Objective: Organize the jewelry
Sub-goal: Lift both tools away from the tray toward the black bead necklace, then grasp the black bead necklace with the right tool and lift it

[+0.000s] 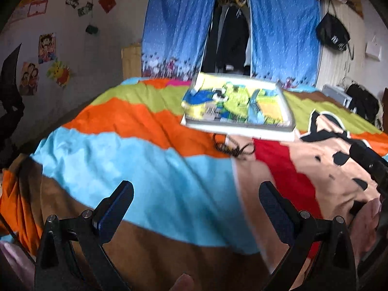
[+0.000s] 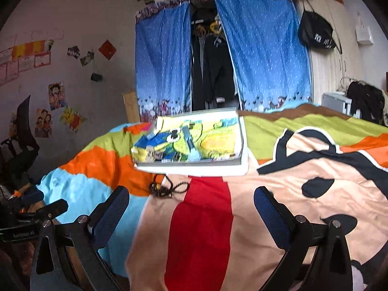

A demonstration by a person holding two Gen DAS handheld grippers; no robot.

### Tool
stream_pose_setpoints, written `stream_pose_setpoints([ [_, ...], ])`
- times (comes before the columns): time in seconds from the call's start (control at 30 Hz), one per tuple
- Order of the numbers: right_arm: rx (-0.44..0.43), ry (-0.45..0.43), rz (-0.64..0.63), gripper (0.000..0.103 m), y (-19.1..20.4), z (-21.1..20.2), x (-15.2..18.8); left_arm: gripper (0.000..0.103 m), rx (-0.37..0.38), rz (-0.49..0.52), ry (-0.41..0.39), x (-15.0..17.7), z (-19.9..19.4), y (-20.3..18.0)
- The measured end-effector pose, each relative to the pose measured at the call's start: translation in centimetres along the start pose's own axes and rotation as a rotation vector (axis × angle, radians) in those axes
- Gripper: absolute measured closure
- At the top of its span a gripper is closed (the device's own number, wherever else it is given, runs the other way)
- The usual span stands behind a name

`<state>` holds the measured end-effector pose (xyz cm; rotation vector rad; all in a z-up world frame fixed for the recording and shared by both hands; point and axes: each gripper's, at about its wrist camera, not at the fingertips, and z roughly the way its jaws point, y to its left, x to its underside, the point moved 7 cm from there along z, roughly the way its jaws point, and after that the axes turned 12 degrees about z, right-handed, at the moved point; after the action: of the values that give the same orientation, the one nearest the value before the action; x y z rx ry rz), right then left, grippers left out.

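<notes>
Dark beaded necklace point(image 2: 167, 189) lay in a loose tangle on the bedspread point(image 2: 266, 206), just in front of the near edge of the tray point(image 2: 191, 167) — touching it or not, I couldn't tell. The tray was shallow and pale-rimmed, with a bright cartoon print inside and a few small items along its near side, too blurred to name. It sat on soft bedding, not on anything firm.

Both grippers were well short of the necklace. Left gripper point(image 1: 196, 208) had its fingers spread wide with nothing between them; right gripper point(image 2: 191, 211) was the same, roughly lined up with the tangle.

Risks as I saw them:
- Pinching one strand of a tangle could drag the rest, or snag it on the tray rim.
- A thin chain on soft fabric could mean the pads closing on bedspread instead.
- The tray could tip or slide if pushed — the quilt gives.
- The left-wrist view was motion-blurred, so aim from there looked poor.
</notes>
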<state>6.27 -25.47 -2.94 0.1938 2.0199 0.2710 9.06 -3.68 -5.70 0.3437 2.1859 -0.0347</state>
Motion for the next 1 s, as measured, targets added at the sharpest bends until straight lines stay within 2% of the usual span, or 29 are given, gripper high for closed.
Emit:
stream_pose_setpoints([
  [0.37, 0.042, 0.193, 0.059, 0.000, -1.4, 3.5, 2.1, 0.002, 0.002, -0.026, 0.113, 1.2, 2.7, 1.2],
  [0.6, 0.005, 0.322, 0.134, 0.000, -2.4, 6.0, 2.7, 0.002, 0.034, -0.004, 0.147, 0.1, 5.5, 1.7],
  [0.83, -0.013, 0.382, 0.158, 0.000, -3.6, 9.8, 2.1, 0.002, 0.075, -0.005, 0.182, -0.9, 9.3, 2.8],
  [1.0, -0.027, 0.414, 0.143, 0.000, -4.0, 12.7, 2.3, 0.002, 0.139, -0.024, 0.163, -2.0, 12.0, 3.3],
])
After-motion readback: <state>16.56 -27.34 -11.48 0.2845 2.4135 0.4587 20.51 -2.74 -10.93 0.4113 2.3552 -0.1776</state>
